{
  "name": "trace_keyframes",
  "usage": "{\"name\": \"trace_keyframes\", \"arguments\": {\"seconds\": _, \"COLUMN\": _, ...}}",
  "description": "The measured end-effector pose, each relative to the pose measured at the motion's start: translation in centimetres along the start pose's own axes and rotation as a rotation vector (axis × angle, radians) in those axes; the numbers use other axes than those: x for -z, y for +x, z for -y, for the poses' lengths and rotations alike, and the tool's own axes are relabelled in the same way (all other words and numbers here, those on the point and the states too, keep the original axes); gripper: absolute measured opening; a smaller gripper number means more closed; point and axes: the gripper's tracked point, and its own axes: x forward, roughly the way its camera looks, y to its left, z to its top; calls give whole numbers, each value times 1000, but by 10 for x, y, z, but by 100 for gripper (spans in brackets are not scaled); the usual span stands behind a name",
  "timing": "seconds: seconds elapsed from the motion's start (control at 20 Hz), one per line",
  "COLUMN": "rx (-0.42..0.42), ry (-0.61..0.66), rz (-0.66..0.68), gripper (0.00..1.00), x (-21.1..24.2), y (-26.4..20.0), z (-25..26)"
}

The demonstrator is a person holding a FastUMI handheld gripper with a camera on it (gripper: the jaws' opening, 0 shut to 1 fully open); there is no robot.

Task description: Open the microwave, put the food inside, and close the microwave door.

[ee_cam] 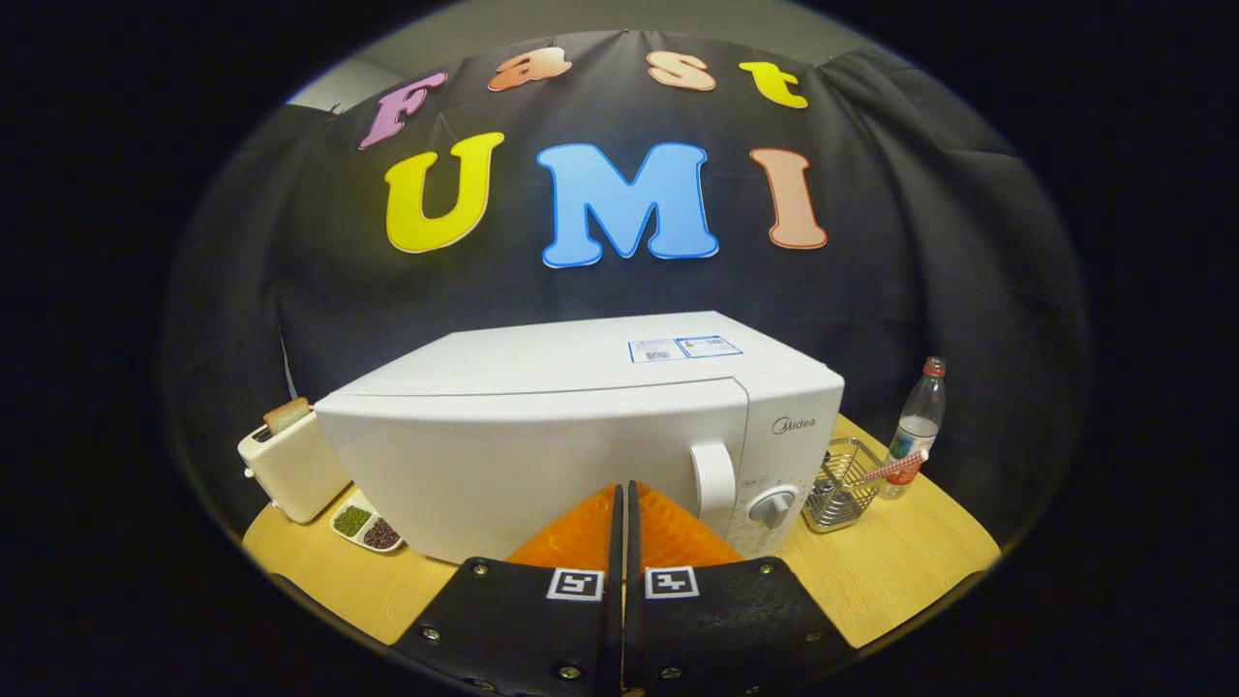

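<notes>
Dim booth, light from above w/ sharp focus — strong fisheye bend at edges, microwave (581, 436) top bright.

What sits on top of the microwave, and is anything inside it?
The microwave has only a label sticker on its top. Its door is closed and solid white, so the inside is hidden. The gripper has its jaws shut together, empty, just before the door.

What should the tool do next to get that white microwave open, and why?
Probably open the tool and move it toward the white curved door handle. The boxy white microwave oven has its door closed, the tool's fingers are pressed together holding nothing, and the handle sits just ahead of them, slightly to the right. Shut fingers likely can't hook it.
</notes>
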Motion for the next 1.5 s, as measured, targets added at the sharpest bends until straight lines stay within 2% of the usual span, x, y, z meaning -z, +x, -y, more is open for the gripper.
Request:
{"name": "trace_keyframes", "arguments": {"seconds": 0.45, "rx": -20, "ry": -35, "rz": 120, "gripper": 1, "x": -36, "y": -105, "z": -13}}
{"name": "trace_keyframes", "arguments": {"seconds": 0.85, "rx": -50, "ry": 9, "rz": 167, "gripper": 2, "x": -38, "y": -185, "z": -28}}
{"name": "trace_keyframes", "arguments": {"seconds": 0.95, "rx": -47, "ry": 0, "rz": 184, "gripper": 16, "x": -35, "y": -200, "z": -32}}
{"name": "trace_keyframes", "arguments": {"seconds": 1.05, "rx": -52, "ry": -11, "rz": 192, "gripper": 44, "x": -31, "y": -212, "z": -38}}
{"name": "trace_keyframes", "arguments": {"seconds": 1.2, "rx": -27, "ry": -17, "rz": 206, "gripper": 97, "x": -29, "y": -224, "z": -36}}
{"name": "trace_keyframes", "arguments": {"seconds": 1.5, "rx": -42, "ry": 7, "rz": 258, "gripper": 98, "x": -47, "y": -242, "z": -42}}
